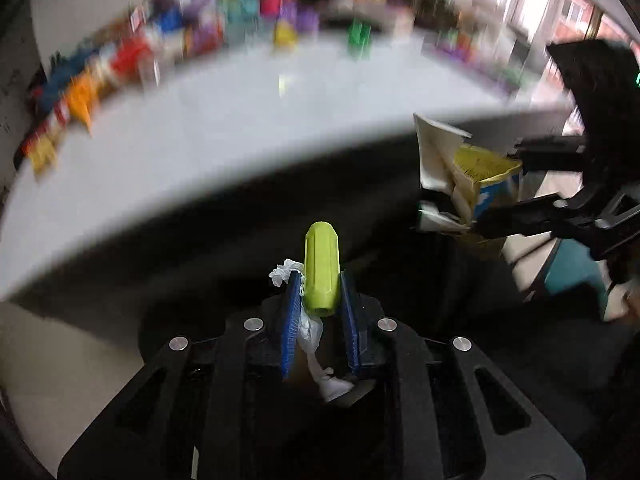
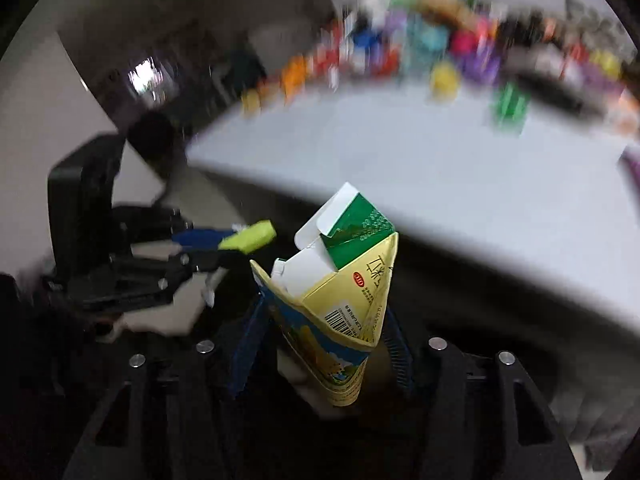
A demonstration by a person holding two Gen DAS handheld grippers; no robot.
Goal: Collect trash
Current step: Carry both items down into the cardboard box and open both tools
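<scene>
My left gripper (image 1: 320, 280) is shut on a lime-green plastic cylinder (image 1: 320, 268), which stands upright between the blue pads. A crumpled white tissue (image 1: 310, 332) is squeezed in beside it. In the right wrist view the left gripper (image 2: 224, 246) shows at the left with the green cylinder (image 2: 250, 236). My right gripper (image 2: 325, 306) grips a crushed yellow carton (image 2: 344, 300) with a green-and-white box (image 2: 348, 224) stuck in its open top. The left wrist view shows the right gripper (image 1: 498, 186) holding that carton (image 1: 480, 168) at the right. Both grippers hang just off the table's near edge.
The white table (image 1: 240, 140) runs across behind, its far side lined with several blurred colourful packets (image 1: 180, 32). A green item (image 2: 510, 108) and a yellow one (image 2: 444, 76) stand apart on it. Below the grippers is a dark black hollow (image 1: 400, 280); what it is I cannot tell.
</scene>
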